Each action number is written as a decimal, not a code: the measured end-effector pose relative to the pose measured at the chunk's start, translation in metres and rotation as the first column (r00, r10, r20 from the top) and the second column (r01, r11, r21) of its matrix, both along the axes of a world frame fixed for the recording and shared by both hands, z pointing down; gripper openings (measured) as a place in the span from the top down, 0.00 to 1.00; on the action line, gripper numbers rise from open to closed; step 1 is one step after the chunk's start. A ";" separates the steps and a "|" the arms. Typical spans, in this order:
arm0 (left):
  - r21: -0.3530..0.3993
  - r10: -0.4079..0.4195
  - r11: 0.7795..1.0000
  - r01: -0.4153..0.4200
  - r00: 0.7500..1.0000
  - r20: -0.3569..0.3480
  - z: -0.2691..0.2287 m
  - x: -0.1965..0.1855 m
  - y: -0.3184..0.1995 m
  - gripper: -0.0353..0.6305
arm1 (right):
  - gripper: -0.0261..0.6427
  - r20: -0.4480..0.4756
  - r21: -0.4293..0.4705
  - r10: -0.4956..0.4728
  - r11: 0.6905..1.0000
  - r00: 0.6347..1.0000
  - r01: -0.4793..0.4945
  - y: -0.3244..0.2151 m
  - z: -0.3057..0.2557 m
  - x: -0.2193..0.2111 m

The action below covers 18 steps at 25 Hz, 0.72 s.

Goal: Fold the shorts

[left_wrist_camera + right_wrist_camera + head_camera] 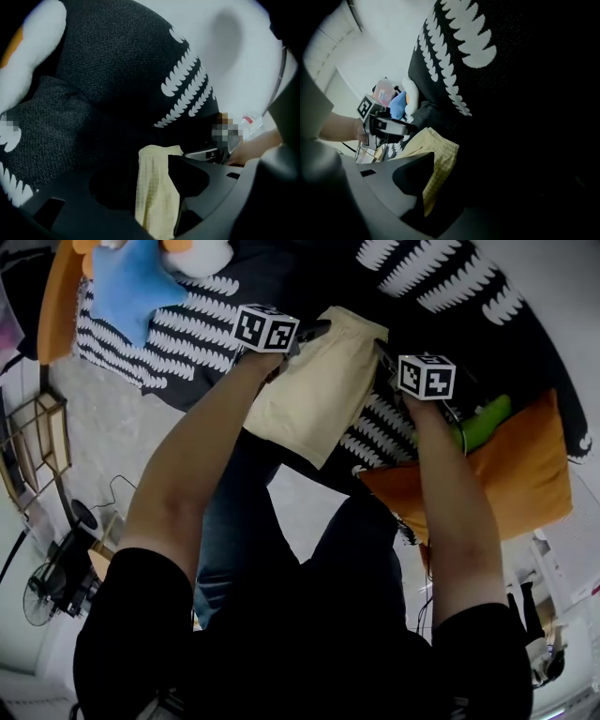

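Two hand-held grippers meet at the far edge of the pale yellow woven shorts (319, 390), which lie folded into a narrow oblong on a dark blanket with rows of white leaf-shaped marks (187, 334). The left gripper (314, 332) is at the shorts' far left corner. In its own view its jaws stand wide apart: a strip of the yellow cloth rises between them and leans on one jaw, with a dark gap on the other side, so the cloth is released and not pinched. The right gripper (386, 357) is at the shorts' far right corner. Its view shows the cloth resting against the one jaw that catches light; the opposite jaw is almost lost in black shadow, but a gap shows beside the cloth, so this grip looks loose too. From the head view both pairs of jaws are largely hidden behind the marker cubes. Right of the shorts lies a flat orange cushion (506, 474), partly covered by the right forearm, with a bright green object (486, 423) whose shape is hard to make out. Left of the shorts and beyond them, a blue plush toy (131, 287) is cut off by the frame edge.
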<state>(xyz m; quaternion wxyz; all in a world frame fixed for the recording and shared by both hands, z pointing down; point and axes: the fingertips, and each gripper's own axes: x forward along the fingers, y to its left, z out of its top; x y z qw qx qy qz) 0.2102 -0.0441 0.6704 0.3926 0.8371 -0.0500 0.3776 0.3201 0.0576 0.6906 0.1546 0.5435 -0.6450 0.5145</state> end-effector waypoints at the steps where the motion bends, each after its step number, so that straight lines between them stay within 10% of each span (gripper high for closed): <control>1: -0.003 -0.001 1.000 0.001 1.000 0.001 0.004 0.004 -0.002 0.57 | 0.66 0.003 -0.001 0.000 1.000 1.000 0.000 -0.001 0.001 -0.001; 12: -0.272 -0.065 0.960 0.073 0.997 0.040 0.037 0.034 0.010 0.57 | 0.59 0.047 -0.025 -0.014 1.000 0.999 0.015 -0.007 0.018 -0.017; 18: -0.291 -0.090 0.951 0.101 0.995 0.051 0.036 0.033 0.007 0.79 | 0.59 0.115 -0.030 0.038 0.999 0.993 -0.035 -0.016 0.014 -0.010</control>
